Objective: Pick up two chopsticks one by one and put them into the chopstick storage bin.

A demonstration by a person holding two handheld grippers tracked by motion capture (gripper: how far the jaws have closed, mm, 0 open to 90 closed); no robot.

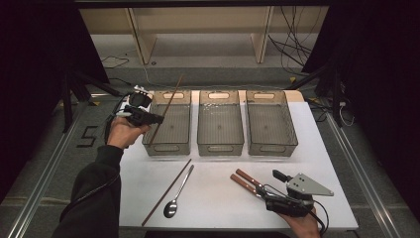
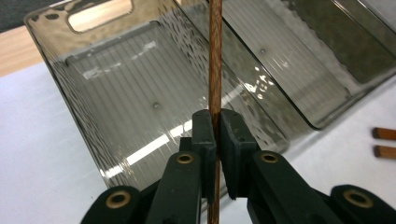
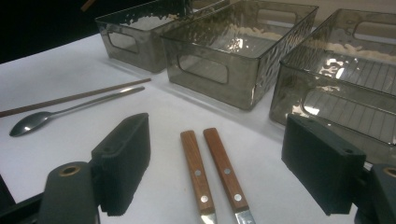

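Nearest the camera in the high view, a dark sleeve is rising from the bottom left corner, and the white tabletop (image 1: 218,198) is spreading as the largest flat shape, matte and rectangular, across the middle of the frame. Left of it, on the grey floor, a black marking that reads as a "5" is showing.

Three smoky, see-through plastic bins are sitting side by side along the upper part of the tabletop: the left bin (image 1: 169,147), the middle bin (image 1: 221,148) and the right bin (image 1: 273,147), each boxy with ribbed floors, dimpled walls and oblong handle cut-outs.

At the upper left of the tabletop, the left gripper (image 1: 157,118) is clenching a thin, brown wooden chopstick (image 1: 168,109), holding it slanted above the left bin; in the left gripper view the black jaws are pressing on the stick from both sides.

At the bottom right, the right gripper (image 1: 276,174), carrying a grey three-cornered plate, is standing released, its ribbed black pads wide apart and holding nothing in the right gripper view.

Just beside it, two knives with riveted wooden handles (image 3: 214,169) are lying parallel. Lower centre-left, a second chopstick (image 1: 166,192) and a shiny metal spoon (image 1: 178,192) are lying diagonally, close together.
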